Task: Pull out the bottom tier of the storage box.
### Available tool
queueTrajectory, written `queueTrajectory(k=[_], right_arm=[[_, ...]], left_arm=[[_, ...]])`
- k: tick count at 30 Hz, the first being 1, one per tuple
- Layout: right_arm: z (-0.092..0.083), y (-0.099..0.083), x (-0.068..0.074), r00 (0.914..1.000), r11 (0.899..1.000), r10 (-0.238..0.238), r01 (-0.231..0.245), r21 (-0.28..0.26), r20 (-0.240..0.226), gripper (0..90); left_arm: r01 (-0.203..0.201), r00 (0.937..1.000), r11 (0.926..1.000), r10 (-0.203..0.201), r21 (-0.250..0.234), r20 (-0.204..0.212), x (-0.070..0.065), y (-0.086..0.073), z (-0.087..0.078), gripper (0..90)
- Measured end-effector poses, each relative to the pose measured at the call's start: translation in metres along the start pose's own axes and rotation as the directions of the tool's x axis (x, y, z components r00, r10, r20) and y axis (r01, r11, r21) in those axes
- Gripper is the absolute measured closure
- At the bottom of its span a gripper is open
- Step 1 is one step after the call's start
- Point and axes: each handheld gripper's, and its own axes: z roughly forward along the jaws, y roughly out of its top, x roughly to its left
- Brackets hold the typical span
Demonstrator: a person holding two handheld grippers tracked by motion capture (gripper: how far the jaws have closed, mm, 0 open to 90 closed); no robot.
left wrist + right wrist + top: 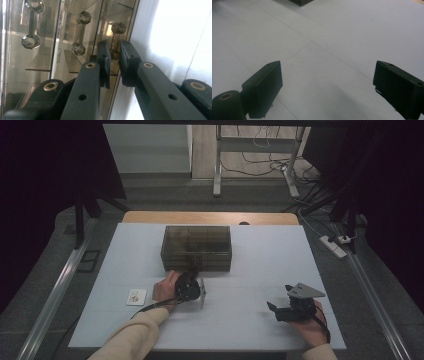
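Note:
A smoky see-through drawer box (196, 247) stands at the middle of the white table (265, 255). My left gripper (193, 268) is turned on its side and reaches to the box's front face. In the left gripper view its jaws (114, 50) are closed around a drawer handle (118, 28), a thin bar with hexagonal ends, and the pads sit on either side of the bar. Two more such handles (81, 32) (31, 25) line the same face. My right gripper (280, 298) rests low over the table at the front right, jaws wide apart (327, 82) with bare table between them.
A small white card (136, 296) with a picture lies on the table left of my left hand. Beyond the far table edge are a wooden strip (210, 217), a metal frame's legs and floor cables. Dark curtains hang at both sides.

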Motion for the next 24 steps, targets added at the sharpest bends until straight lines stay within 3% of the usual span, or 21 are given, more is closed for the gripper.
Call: queueTrajectory(k=[24], right_arm=[[-0.0006,-0.0005,-0.0018,0.9995,1.0,0.013,-0.013,0.011,0.028,8.7]], left_arm=[[-0.02,0.9998,0.9998,0.02,0.006,-0.006,-0.0001,0.0017,-0.0007,79.7]])
